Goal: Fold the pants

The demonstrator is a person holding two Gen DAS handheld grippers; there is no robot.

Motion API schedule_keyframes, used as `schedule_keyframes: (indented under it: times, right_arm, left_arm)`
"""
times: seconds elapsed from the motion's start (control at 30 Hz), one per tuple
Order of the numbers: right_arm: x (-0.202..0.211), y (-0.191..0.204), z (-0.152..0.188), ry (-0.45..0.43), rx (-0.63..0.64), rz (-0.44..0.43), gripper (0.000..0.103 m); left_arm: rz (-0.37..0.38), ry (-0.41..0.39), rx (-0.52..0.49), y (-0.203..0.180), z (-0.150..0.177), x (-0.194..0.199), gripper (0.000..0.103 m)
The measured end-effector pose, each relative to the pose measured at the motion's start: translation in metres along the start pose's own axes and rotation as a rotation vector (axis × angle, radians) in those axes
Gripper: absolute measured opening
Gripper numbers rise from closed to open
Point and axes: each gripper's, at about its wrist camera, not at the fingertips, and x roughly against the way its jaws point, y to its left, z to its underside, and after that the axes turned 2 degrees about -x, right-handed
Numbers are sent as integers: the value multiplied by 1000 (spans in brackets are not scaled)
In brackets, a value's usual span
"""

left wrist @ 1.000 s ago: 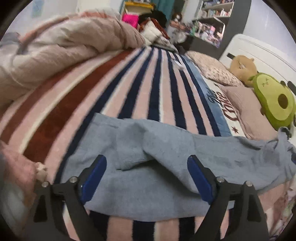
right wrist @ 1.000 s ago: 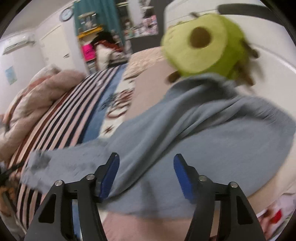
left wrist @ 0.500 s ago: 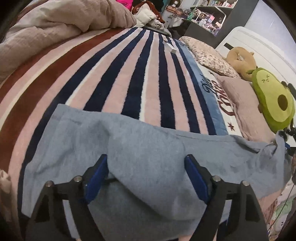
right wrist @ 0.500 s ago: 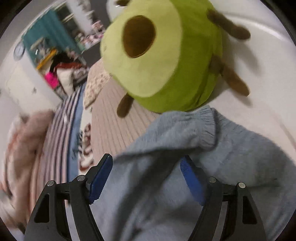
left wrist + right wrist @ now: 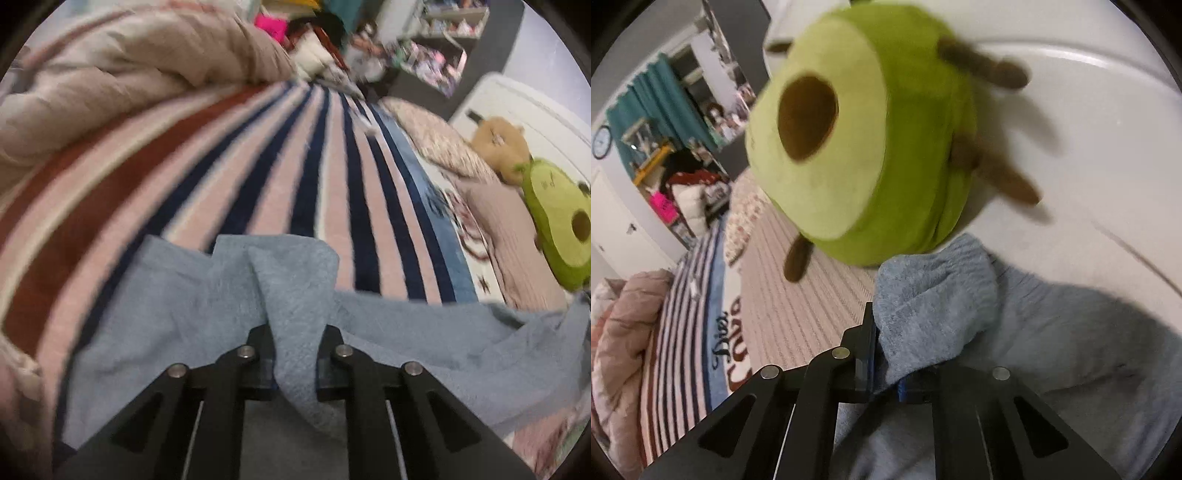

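Since the earlier frames we see our 2 tools' jaws have just closed from wide apart: the left tool (image 5: 295,354) now pinches a raised fold of the pants (image 5: 177,310) on the striped bed (image 5: 332,166), the right tool (image 5: 886,369) their ribbed end beside the avocado plush (image 5: 857,147).

The pants (image 5: 424,343) run past the frame's right edge; shelf items (image 5: 432,62) blur.
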Motion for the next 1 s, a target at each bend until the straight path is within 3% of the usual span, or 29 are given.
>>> schedule_keyframes:
  times: [0.17,0.33,0.43,0.5,0.57,0.67,0.77,0.87,0.93,1.0]
  right_arm:
    - [41,-19,3,-17,41,-82,2]
    - [72,-58,16,13,39,-256,2]
    - [77,-82,28,55,28,-290,2]
    - [76,-95,38,81,16,-309,2]
    - [77,-109,46,97,12,-309,2]
    - [75,-124,56,121,0,-297,2]
    - [78,-119,60,102,55,-265,2]
    - [89,-107,63,96,98,-209,9]
    - [104,-96,72,86,141,-215,16]
    - [119,-78,86,86,209,-244,31]
  left_arm:
    - [-51,-68,2,16,-3,24,9]
    - [-52,-44,-10,22,9,24,10]
    - [-76,-23,-31,19,18,16,13]
    - [-94,3,-42,20,23,12,22]
    - [-124,19,-51,22,27,13,46]
    - [-142,11,-34,28,30,26,67]
    - [-107,-11,9,37,28,46,69]
    - [-50,-49,20,35,25,68,74]
    - [-5,-50,-4,26,22,73,79]
    - [48,-31,-34,15,21,74,79]
